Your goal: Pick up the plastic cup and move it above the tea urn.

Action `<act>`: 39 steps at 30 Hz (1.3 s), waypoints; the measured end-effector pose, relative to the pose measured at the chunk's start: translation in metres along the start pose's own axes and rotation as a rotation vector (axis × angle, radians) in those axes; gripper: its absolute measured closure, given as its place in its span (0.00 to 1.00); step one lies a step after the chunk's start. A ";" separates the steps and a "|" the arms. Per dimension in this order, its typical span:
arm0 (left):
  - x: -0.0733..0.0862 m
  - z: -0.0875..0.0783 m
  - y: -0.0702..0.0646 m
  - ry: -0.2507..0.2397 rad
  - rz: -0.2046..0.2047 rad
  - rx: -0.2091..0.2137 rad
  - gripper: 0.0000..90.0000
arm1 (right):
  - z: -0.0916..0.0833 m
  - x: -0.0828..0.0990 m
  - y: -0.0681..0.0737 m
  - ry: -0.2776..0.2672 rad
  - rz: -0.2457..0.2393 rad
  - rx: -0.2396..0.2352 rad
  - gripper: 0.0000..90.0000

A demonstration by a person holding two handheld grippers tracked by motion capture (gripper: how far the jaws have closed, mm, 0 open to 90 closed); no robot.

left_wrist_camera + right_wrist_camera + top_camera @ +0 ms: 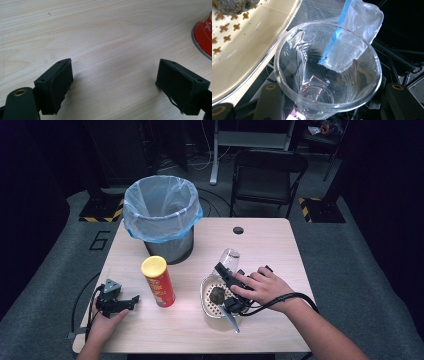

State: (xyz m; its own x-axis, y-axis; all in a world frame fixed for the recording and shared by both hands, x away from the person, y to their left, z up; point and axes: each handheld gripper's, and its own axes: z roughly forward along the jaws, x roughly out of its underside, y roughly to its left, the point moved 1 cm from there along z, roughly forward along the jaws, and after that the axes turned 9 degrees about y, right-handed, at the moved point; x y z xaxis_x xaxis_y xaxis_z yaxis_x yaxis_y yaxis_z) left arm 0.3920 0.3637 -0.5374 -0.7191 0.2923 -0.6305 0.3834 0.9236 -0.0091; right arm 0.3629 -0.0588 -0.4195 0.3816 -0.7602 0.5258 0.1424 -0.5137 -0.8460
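Right gripper [226, 270] clamped on clear plastic cup [328, 67], held tilted over the table, just beside perforated strainer plate [206, 295], bin [161, 215] beyond. Left gripper [134, 299] rests on table [105, 37], jaws apart, empty, near chips can [158, 281].

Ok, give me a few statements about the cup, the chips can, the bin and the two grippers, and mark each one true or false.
1. The right gripper holds a clear plastic cup. True.
2. The left gripper is clamped on the chips can. False: its jaws stand open over bare table, with the can off to one side.
3. The trash bin has a plastic liner with a blue edge. True.
4. The chips can lies on its side. False: it stands upright, yellow lid on top.
5. The perforated tray holds a dark lump. True.
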 end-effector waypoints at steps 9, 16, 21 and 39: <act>0.000 0.000 0.000 0.000 0.000 0.000 0.15 | 0.000 -0.001 -0.003 -0.003 -0.003 0.003 0.47; 0.000 0.000 0.000 0.000 0.000 0.000 0.15 | 0.000 -0.001 -0.002 0.007 -0.039 0.030 0.47; 0.000 0.000 0.000 0.000 0.000 0.000 0.15 | -0.002 -0.004 0.002 0.040 -0.044 0.076 0.47; 0.000 0.000 0.000 0.000 0.000 0.000 0.15 | -0.003 -0.003 0.001 0.035 -0.036 0.072 0.46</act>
State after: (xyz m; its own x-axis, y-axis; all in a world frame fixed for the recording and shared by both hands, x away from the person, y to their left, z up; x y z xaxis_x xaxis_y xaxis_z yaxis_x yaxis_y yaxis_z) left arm 0.3920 0.3637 -0.5374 -0.7190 0.2921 -0.6307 0.3832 0.9236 -0.0090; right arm 0.3594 -0.0580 -0.4221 0.3431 -0.7558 0.5577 0.2210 -0.5122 -0.8300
